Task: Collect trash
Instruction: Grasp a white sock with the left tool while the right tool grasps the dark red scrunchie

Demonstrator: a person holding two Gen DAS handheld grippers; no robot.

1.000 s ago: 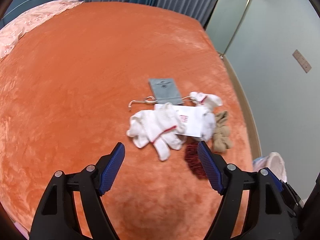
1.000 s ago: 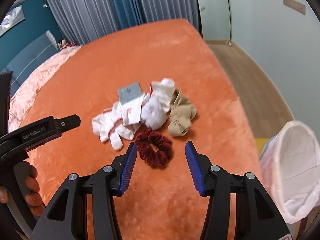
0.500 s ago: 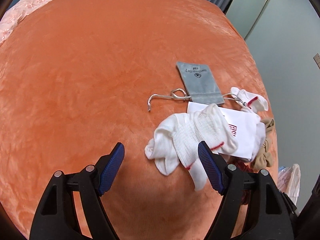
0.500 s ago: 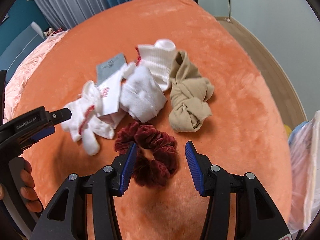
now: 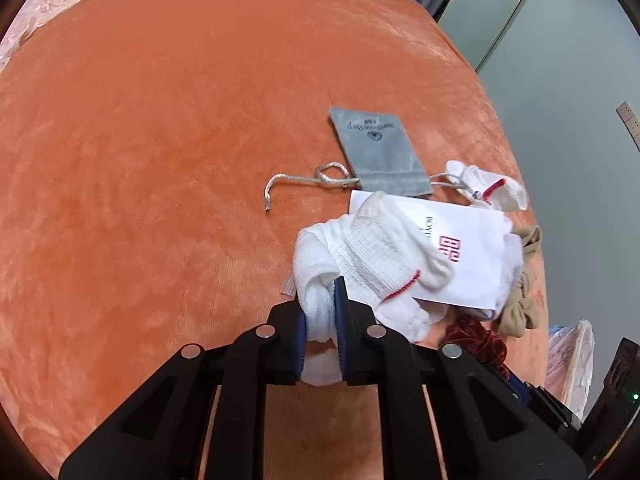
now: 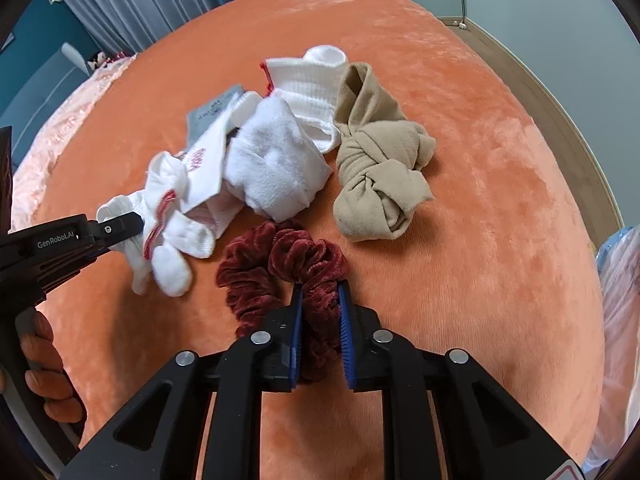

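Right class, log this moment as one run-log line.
left gripper: shut on white glove | right gripper: shut on maroon scrunchie | both items on orange bedspread

We see a bed (image 6: 500,208) covered in an orange plush blanket (image 5: 160,140). Lying on it in a loose cluster are a grey drawstring pouch (image 5: 376,148) with its cord (image 5: 296,180), a white paper card (image 5: 468,256), white gloves with red trim (image 6: 164,224), white socks (image 6: 276,160), a knotted beige stocking (image 6: 380,168) and a dark red velvet scrunchie (image 6: 280,268).
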